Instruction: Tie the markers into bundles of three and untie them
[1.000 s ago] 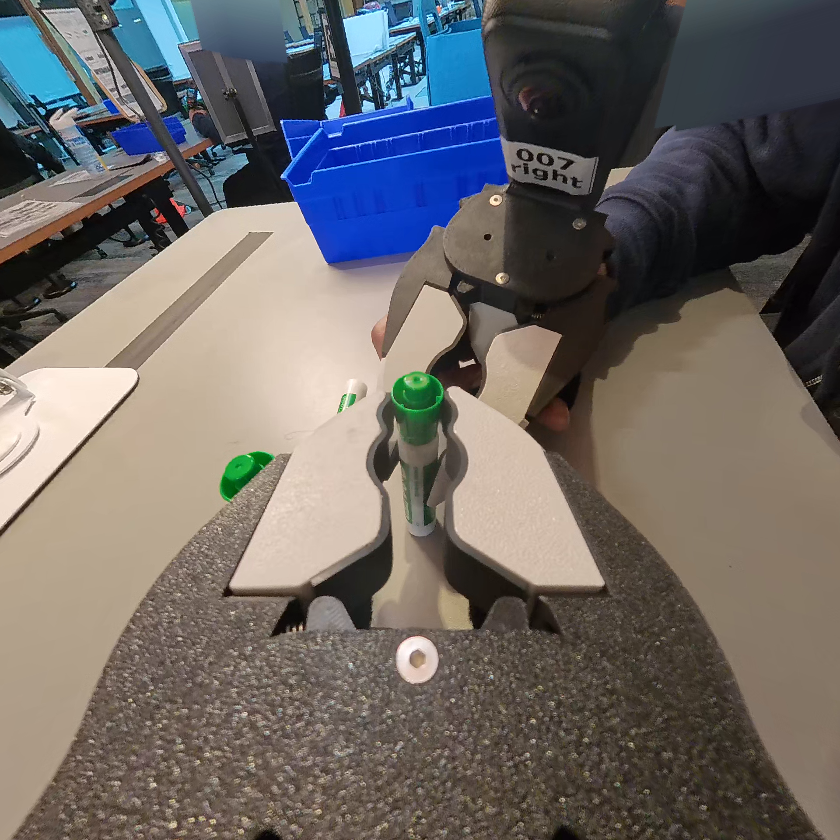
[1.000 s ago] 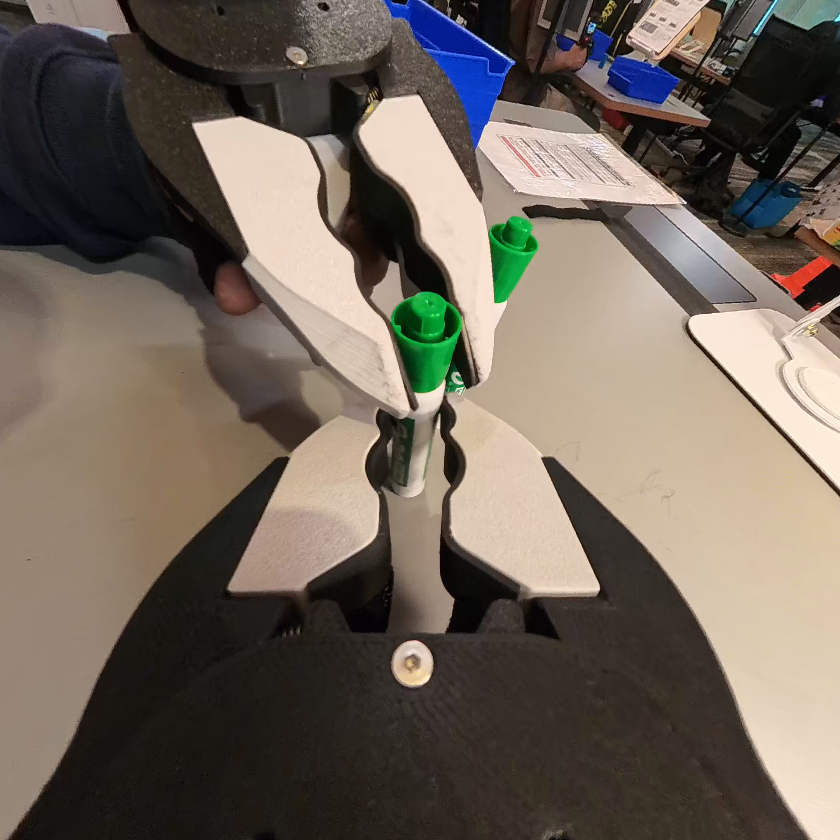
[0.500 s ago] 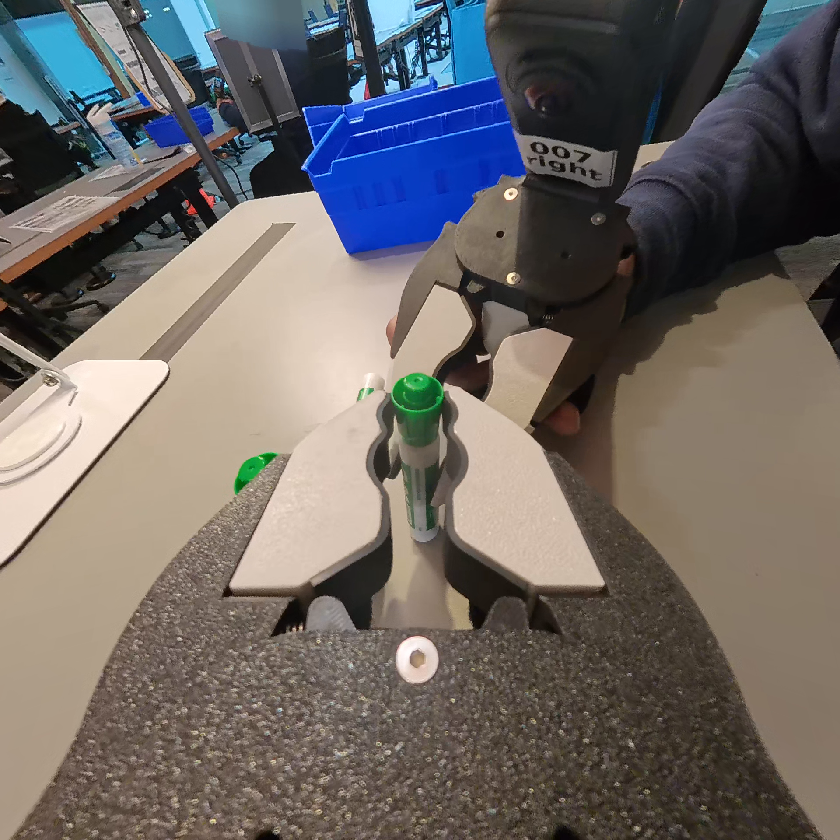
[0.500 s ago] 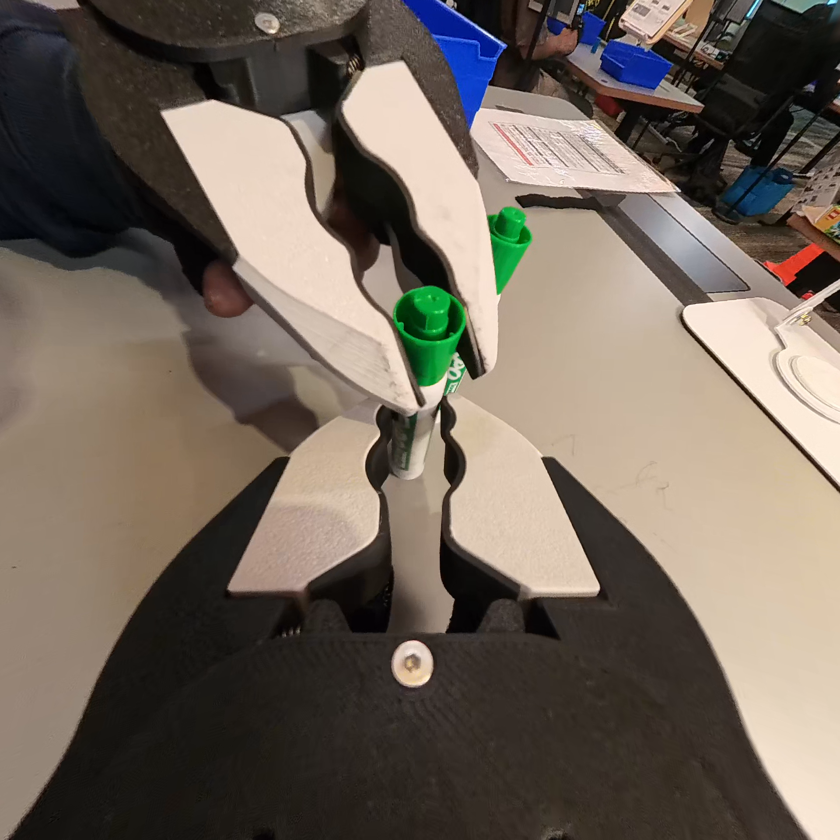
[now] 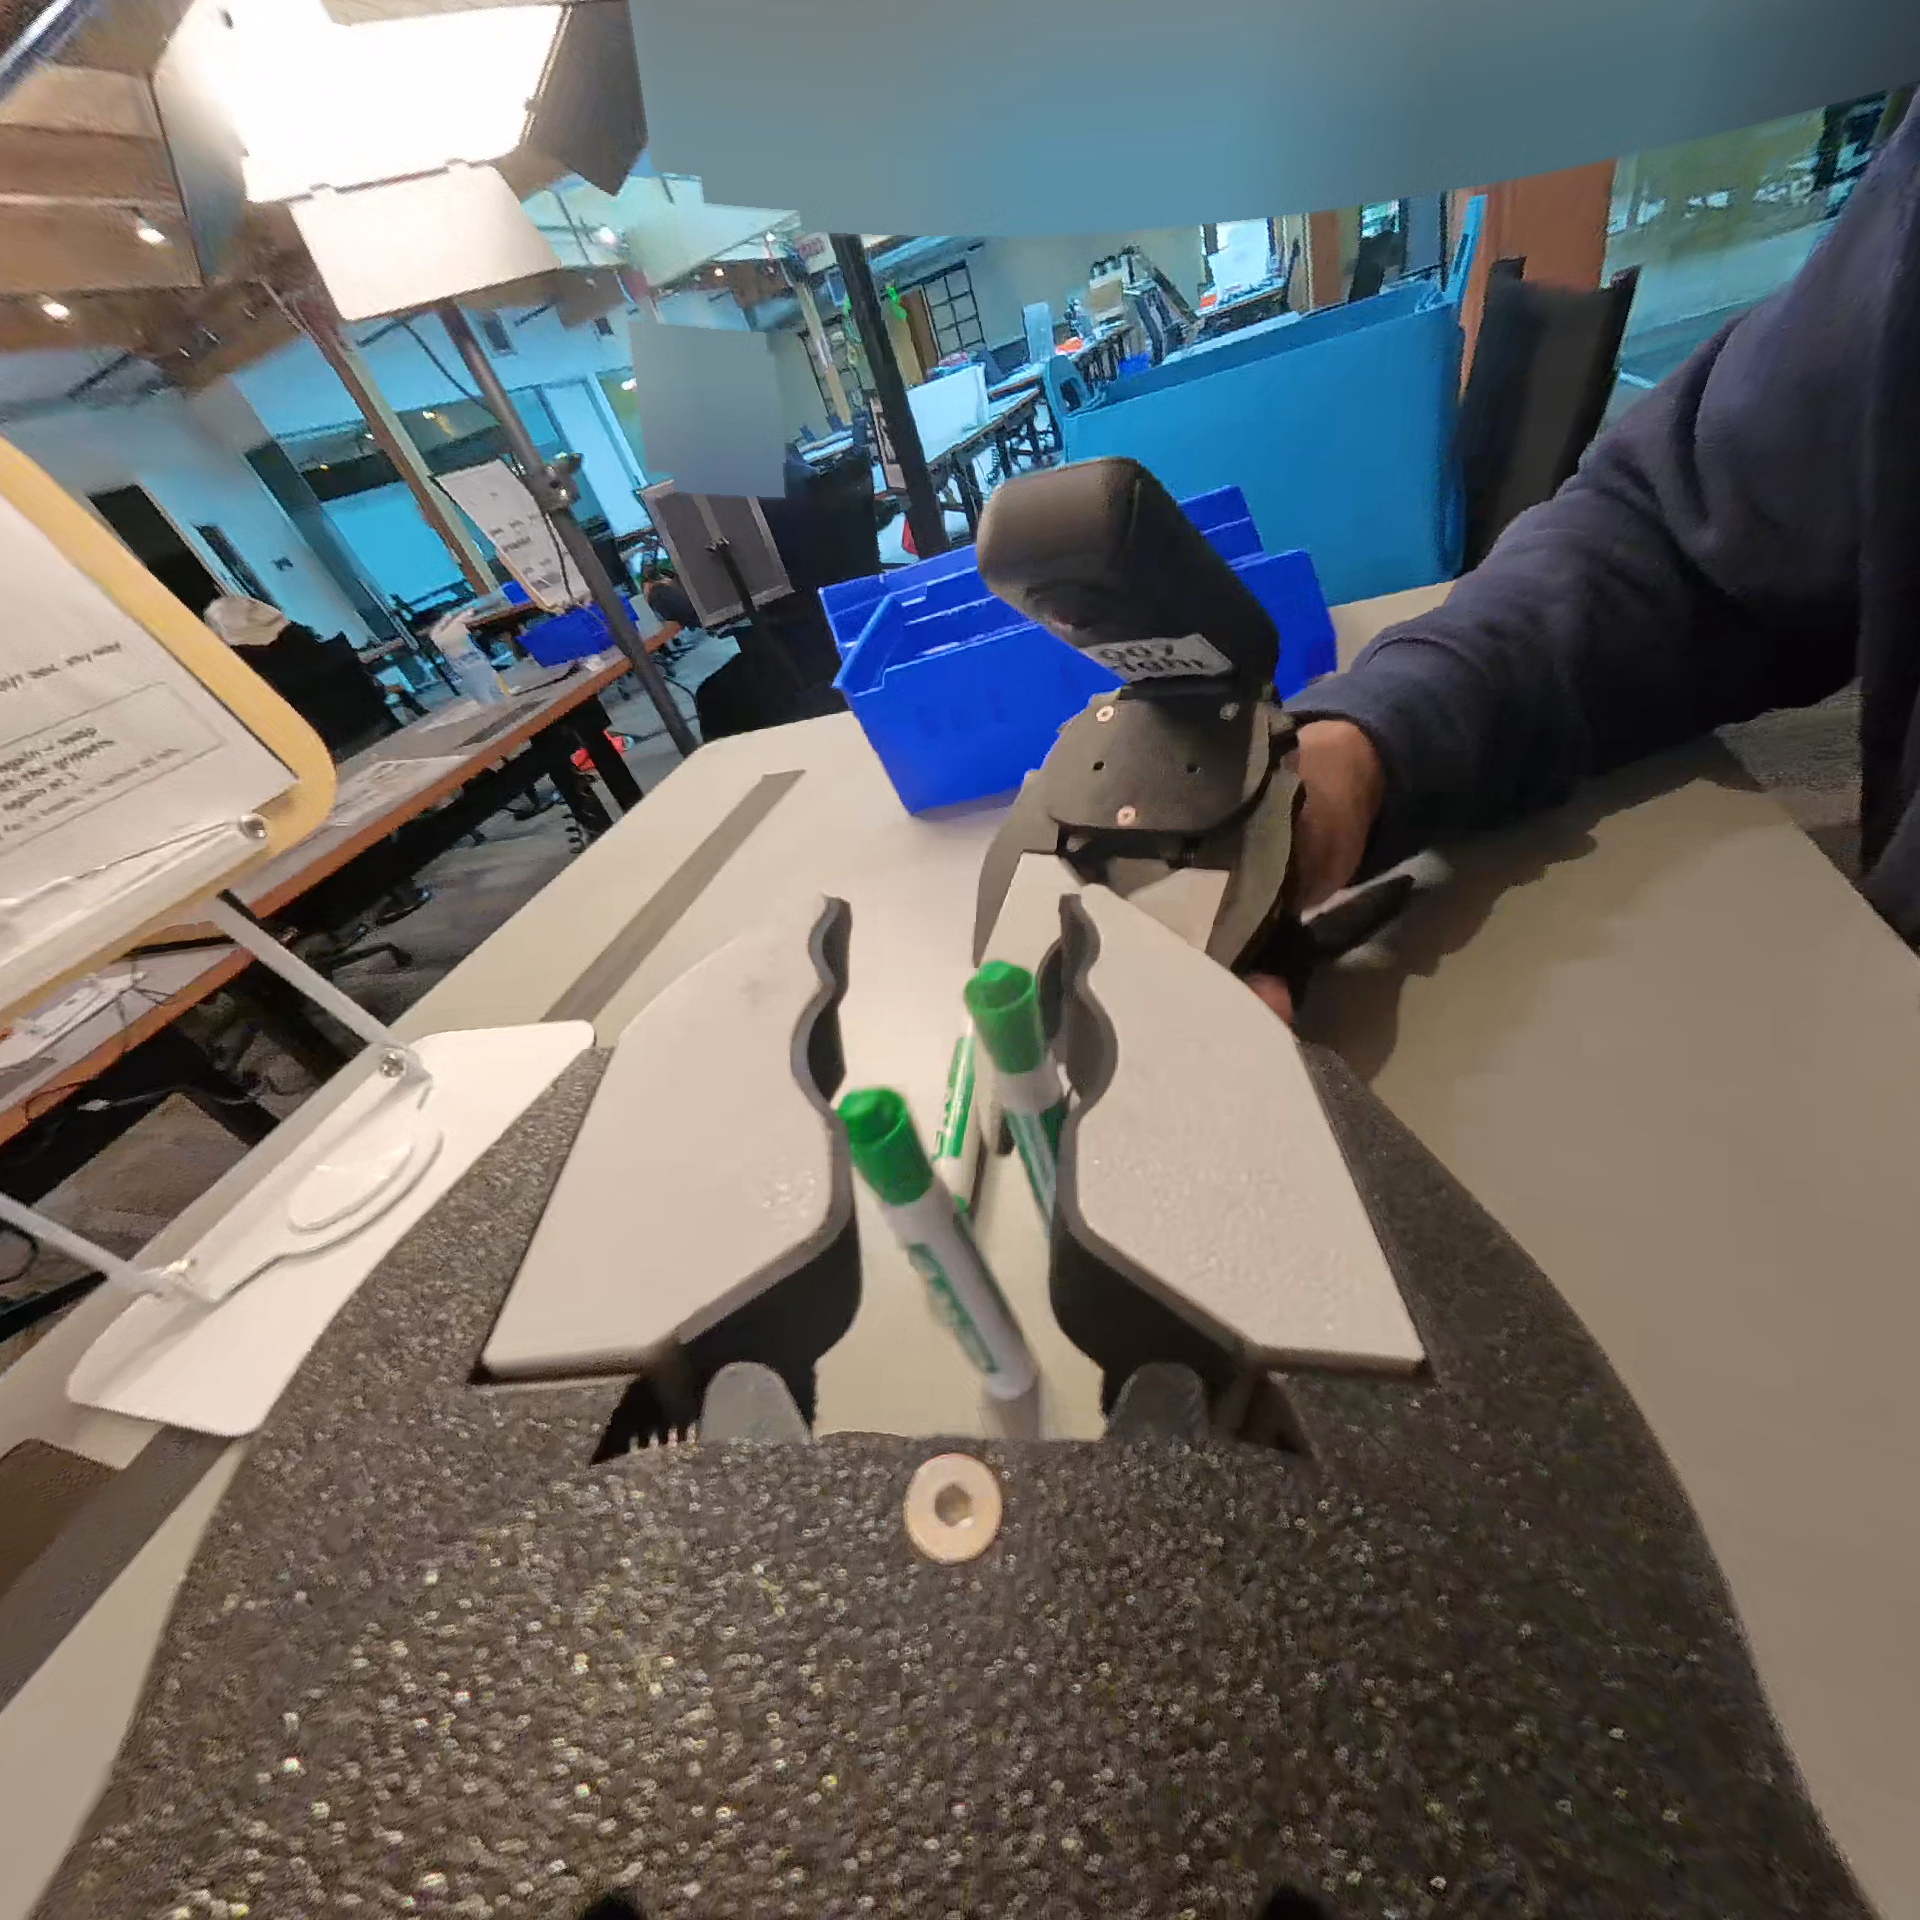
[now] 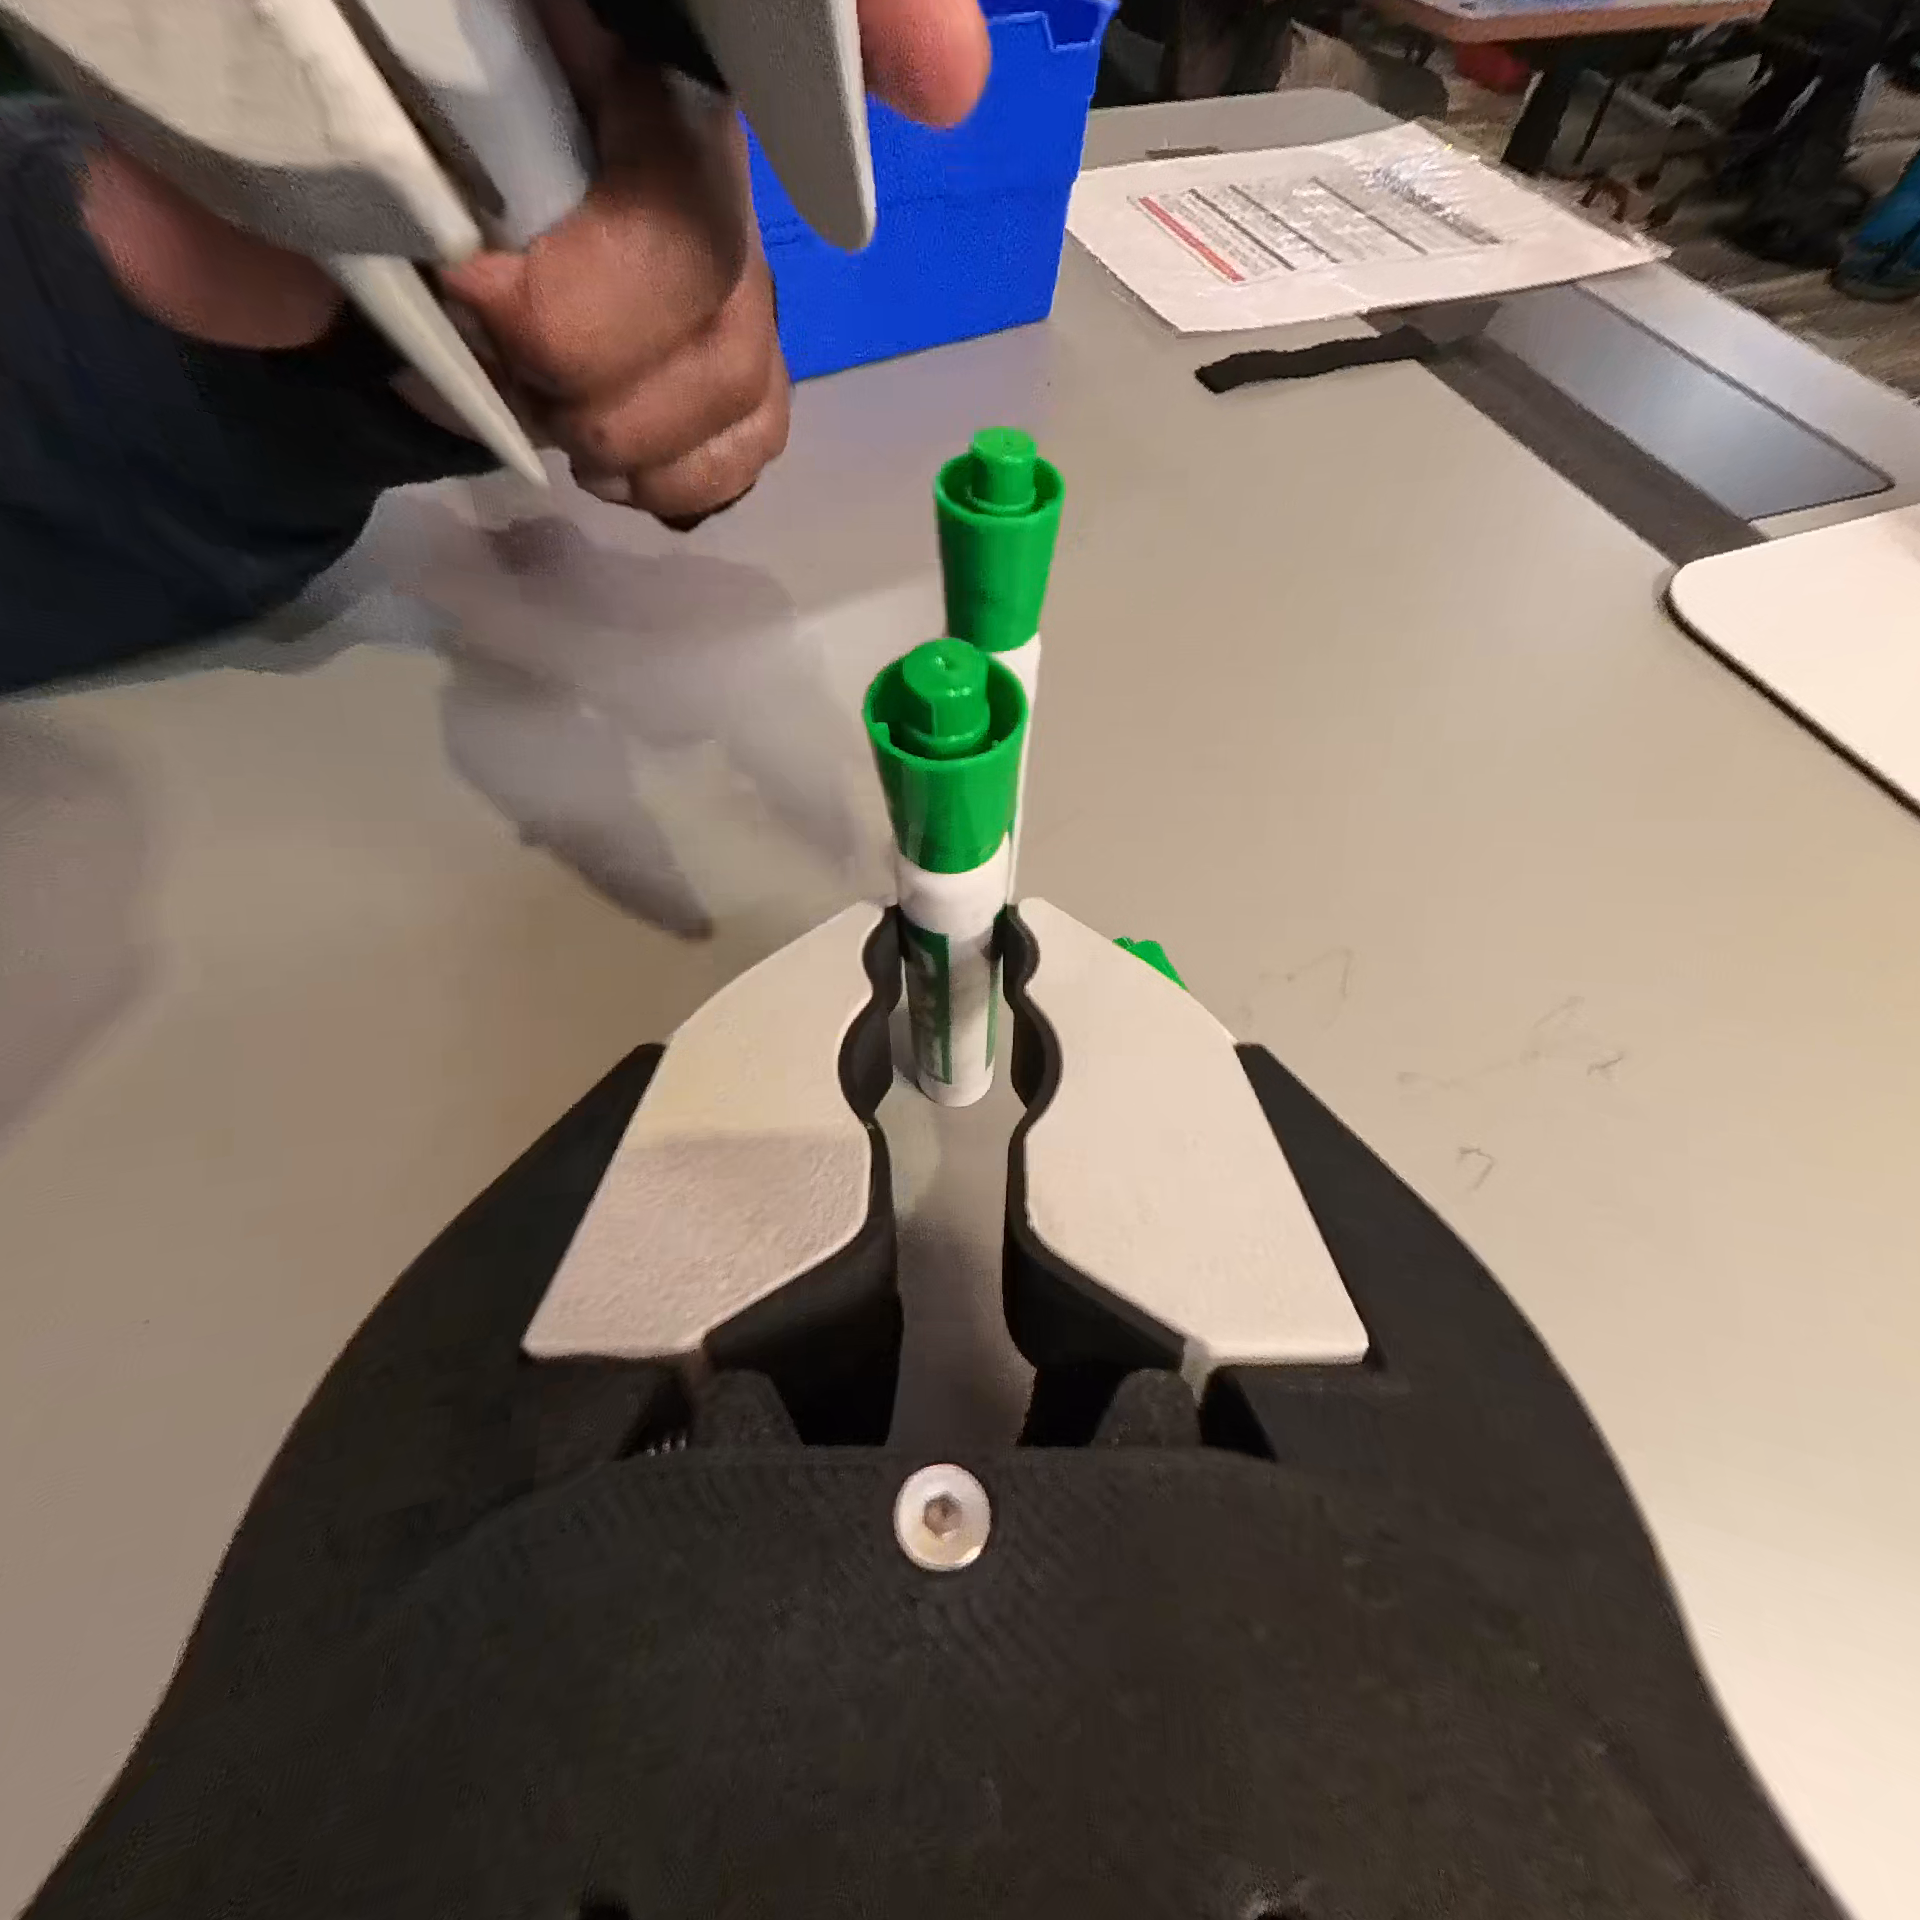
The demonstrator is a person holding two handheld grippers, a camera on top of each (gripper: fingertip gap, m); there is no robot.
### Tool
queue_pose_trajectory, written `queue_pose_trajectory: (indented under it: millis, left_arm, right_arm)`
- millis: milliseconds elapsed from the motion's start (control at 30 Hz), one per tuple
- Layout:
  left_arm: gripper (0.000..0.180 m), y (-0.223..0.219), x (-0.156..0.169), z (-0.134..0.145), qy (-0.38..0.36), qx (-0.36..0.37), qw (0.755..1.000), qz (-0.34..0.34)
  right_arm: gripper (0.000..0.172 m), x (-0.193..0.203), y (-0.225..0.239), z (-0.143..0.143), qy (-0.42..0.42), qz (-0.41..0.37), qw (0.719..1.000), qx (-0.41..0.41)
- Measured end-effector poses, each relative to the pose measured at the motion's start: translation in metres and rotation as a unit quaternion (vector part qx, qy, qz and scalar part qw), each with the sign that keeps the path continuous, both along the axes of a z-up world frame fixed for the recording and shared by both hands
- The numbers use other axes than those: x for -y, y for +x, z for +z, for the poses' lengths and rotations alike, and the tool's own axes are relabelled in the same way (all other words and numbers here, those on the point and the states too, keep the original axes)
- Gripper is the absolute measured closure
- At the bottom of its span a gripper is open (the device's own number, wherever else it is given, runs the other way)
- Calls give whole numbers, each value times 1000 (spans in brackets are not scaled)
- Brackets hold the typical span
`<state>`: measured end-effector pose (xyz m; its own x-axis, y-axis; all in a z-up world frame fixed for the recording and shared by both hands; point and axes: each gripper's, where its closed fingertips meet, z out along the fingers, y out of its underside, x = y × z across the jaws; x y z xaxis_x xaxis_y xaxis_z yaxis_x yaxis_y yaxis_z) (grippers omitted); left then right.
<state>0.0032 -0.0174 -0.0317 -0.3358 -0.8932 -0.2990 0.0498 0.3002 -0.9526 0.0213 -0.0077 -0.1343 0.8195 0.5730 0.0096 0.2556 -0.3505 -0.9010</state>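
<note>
Grey worktop (image 5: 1558, 1195) under both of my cameras, with an open workshop of benches and blue bins (image 5: 966, 717) across the upper frame. Writing shows on a white sticker on the right tool's head, on a sheet at the upper right of the right view (image 6: 1340, 223), on a card at the far left of the left view, and in green print on the marker barrels; I leave it unread.

My left tongs (image 5: 951, 935) stand wide apart, pressing on nothing. Between their fingers, lower centre of the left view, I see green-capped markers: one (image 5: 935, 1236) blurred, leaning, cap toward the upper left, and another (image 5: 1013, 1049) near the right finger, cap up.

My right tongs (image 6: 951, 925) are closed narrowly on a marker barrel (image 6: 951, 997), both pads against it. It stands upright at centre frame, long axis vertical, green cap on top. Behind it another marker (image 6: 997, 551) also stands cap up.
</note>
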Motion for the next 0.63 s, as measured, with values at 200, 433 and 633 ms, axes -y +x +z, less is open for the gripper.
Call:
queue_pose_trajectory:
  millis: [200,433,633]
  left_arm:
    - [138,-9,-35,-54,-49,-119,991,-26]
    - [139,-2,-33,-100,-42,-209,977,-30]
    - [149,3,-33,-113,-18,-238,971,-10]
  right_arm:
    - [153,-15,5,0,-24,14,999,-18]
    - [153,-24,4,2,-14,31,999,-24]
    - [153,-24,1,0,-17,46,998,-28]
